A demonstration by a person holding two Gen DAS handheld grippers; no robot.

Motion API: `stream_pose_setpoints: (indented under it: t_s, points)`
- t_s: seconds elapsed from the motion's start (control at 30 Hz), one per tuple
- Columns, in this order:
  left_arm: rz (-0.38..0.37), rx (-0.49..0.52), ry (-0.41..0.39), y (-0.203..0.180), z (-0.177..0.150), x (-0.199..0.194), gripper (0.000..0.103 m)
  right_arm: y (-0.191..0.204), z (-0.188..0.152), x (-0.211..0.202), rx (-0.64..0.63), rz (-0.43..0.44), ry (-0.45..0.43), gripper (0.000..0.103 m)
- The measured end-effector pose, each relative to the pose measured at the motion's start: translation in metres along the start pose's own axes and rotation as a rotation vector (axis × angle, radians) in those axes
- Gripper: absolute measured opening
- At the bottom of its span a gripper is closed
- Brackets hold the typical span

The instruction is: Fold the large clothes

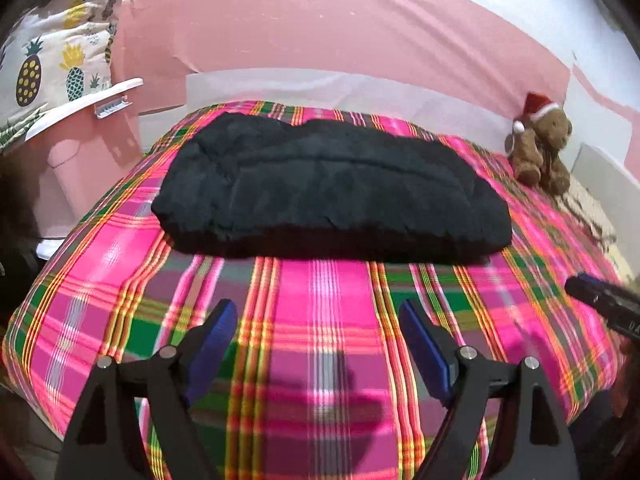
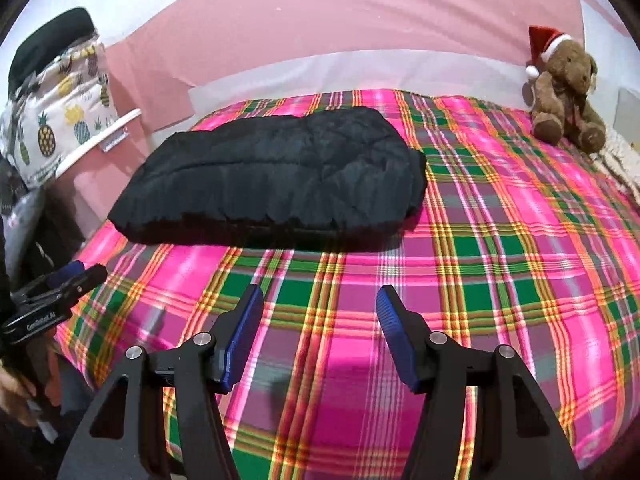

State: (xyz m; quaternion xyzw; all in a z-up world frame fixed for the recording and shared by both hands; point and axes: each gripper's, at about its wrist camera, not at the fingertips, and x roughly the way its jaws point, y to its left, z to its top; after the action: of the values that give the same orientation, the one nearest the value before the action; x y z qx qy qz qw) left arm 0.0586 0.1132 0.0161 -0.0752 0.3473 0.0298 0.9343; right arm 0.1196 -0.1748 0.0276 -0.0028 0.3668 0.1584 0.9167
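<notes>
Both cameras sit low over the near edge of the plaid bedspread (image 1: 320, 320), facing the pink wall (image 1: 340, 32). Left wrist view is left of the right one; each catches the other gripper at its frame edge. Shared: black folded garment (image 2: 272, 176), teddy bear (image 2: 568, 92), pineapple bag (image 1: 52, 52).
</notes>
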Motion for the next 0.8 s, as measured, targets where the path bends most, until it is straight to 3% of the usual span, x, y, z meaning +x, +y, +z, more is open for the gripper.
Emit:
stream_pose_setpoints:
  t_s: [0.3, 0.8]
  points:
    - [-0.011, -0.008, 0.039, -0.015, -0.017, -0.002, 0.084, 0.018, -0.013, -0.012, -0.069, -0.029, -0.016, 0.059]
    - [-0.001, -0.033, 0.024, -0.014, -0.017, -0.003, 0.084, 0.026, -0.014, -0.008, -0.083, -0.032, -0.005, 0.059]
